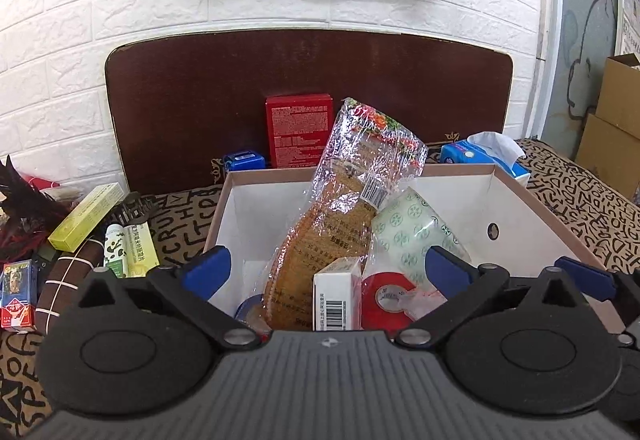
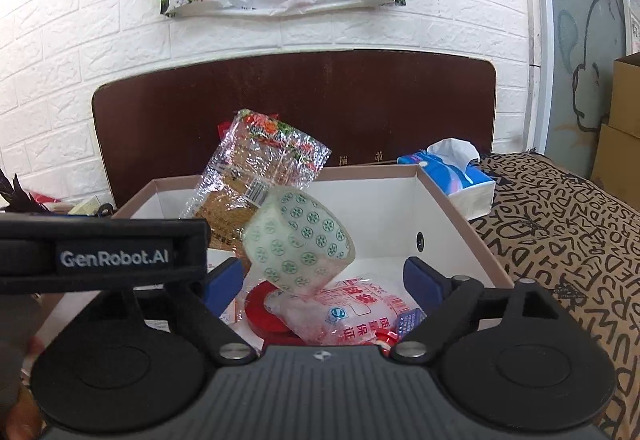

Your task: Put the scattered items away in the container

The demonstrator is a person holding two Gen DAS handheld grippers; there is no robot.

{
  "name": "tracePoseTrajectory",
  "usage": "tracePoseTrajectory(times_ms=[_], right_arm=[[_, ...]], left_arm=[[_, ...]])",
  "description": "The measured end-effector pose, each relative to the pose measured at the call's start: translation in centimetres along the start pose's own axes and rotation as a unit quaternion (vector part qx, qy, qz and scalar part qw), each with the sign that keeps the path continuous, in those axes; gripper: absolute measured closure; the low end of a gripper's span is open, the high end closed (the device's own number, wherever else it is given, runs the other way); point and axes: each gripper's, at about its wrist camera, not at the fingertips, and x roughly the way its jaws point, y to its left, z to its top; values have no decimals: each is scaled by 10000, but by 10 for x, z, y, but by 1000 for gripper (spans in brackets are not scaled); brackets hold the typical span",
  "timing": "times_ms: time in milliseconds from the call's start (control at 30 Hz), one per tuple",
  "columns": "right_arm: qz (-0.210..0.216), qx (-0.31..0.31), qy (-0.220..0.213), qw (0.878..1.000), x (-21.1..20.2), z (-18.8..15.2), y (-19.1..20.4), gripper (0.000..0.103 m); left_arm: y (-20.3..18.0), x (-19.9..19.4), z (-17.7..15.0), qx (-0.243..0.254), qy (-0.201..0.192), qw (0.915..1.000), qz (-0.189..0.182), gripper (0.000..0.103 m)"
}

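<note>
Status: both my tools sit over the box, center of frame, which rests on the letter-print bed cover.

Left tool: wide, nothing between the blue pads. Right tool: also wide, not gripping. The patterned tape roll sits in the gap but the pads aren't pressing on it; it leans on the stuff below.

In the box so far:
- cellophane pkg w/ brown woven thing, standing tilted, top pokes above the rim
- patterned tape roll, center-right
- red tape roll, lower center
- small white carton w/ barcode, front
- pink-print plastic bag, bottom of right wrist view
- blue roll edge, lower left inside, mostly hidden

Still out, left side of left wrist view:
- yellow box
- green/white tube + yellow-green pkg beside it
- brown roll w/ white lines
- small card-type box, lower left edge
- dark red feathery thing, far left

Behind the box, by the headboard: red box, small blue box, tissue pack. Can't tell if those count as clutter.

My est: roughly half done. Next batch = left cluster. Box is getting crowded, and the tall pkg may tip.
</note>
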Motion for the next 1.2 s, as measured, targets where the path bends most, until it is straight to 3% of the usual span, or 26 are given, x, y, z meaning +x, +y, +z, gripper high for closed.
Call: tracePoseTrajectory(times_ms=[233,367,533,867,967,1100,1200], right_arm=[[14,223,-131,9997,-19,-2,-1,9],[25,187,-157,9997,-28,-6,2,8],[66,305,-292,9991,-38,-7,2,2],[125,295,-421,9986,-48,-7,7,1],[134,270,-457,9985,-50,-7,8,1],[111,221,-489,9985,-54,-7,9,0],[62,145,-499,9986,-55,-7,10,0]], left_arm=[[3,-3,0,-101,255,9996,-96,0],[-2,-8,0,66,365,9993,87,0],[2,-19,-4,75,34,9998,170,0],[9,-33,-9,-30,-539,9939,964,0],[13,-33,-9,-120,-492,9946,906,0],[18,-27,-5,-210,-199,9981,546,0],[14,-26,-5,38,-213,9978,631,0]])
